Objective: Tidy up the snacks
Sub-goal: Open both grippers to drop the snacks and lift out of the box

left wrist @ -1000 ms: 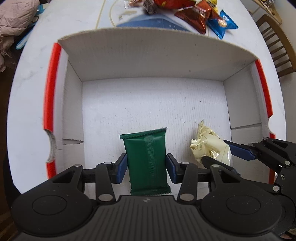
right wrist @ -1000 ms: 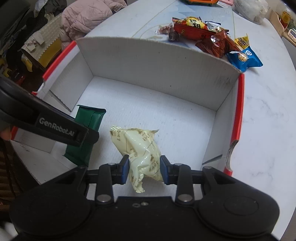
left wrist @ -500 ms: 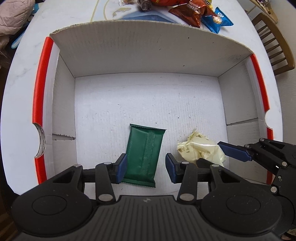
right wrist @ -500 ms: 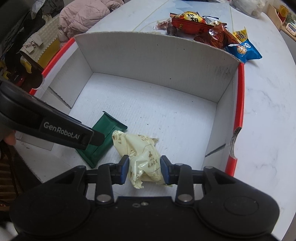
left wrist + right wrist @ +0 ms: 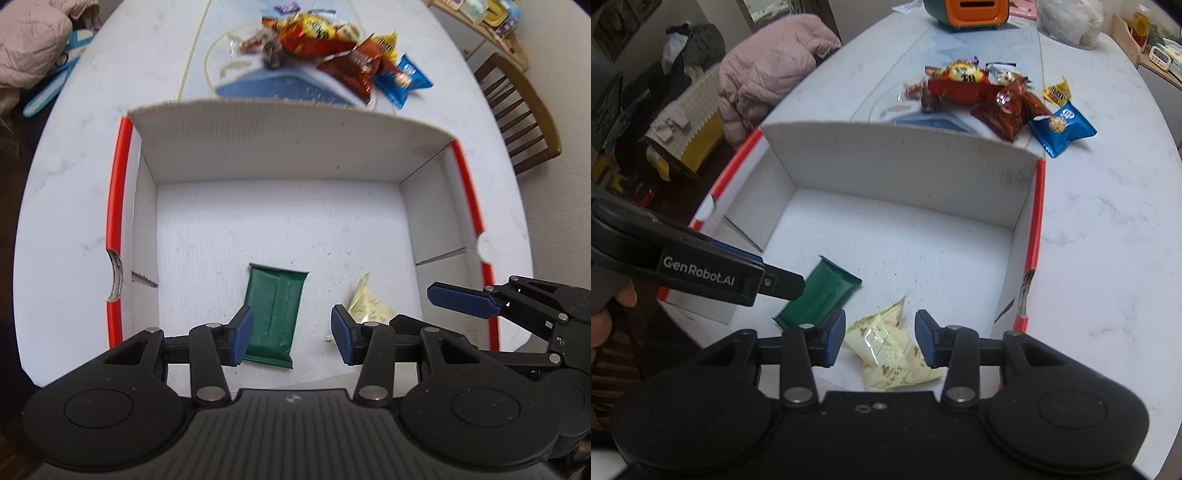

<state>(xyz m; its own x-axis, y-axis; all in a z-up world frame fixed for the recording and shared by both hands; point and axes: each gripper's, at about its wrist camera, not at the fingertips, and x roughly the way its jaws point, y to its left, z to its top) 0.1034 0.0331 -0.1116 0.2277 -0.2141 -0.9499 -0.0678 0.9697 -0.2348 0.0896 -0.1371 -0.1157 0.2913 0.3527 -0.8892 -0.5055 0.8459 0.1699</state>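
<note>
The green bar [image 5: 274, 318] and cream packet [image 5: 886, 347] are seen lying loose near the box's [image 5: 280, 147] near edge. The left hand-held gripper [image 5: 291, 339] is held apart; the right hand-held gripper's [image 5: 880, 338] jaws have just been opening, clear of the packet.

A pink padded jacket [image 5: 772, 70] lies heaped on the seat beside the white marble-look table [image 5: 1108, 229]. At the table's far end stands an orange and green box-shaped appliance [image 5: 966, 13], with a lumpy white bag [image 5: 1071, 20] just beside it. A wooden chair [image 5: 517, 110] stands at the table's other side.
</note>
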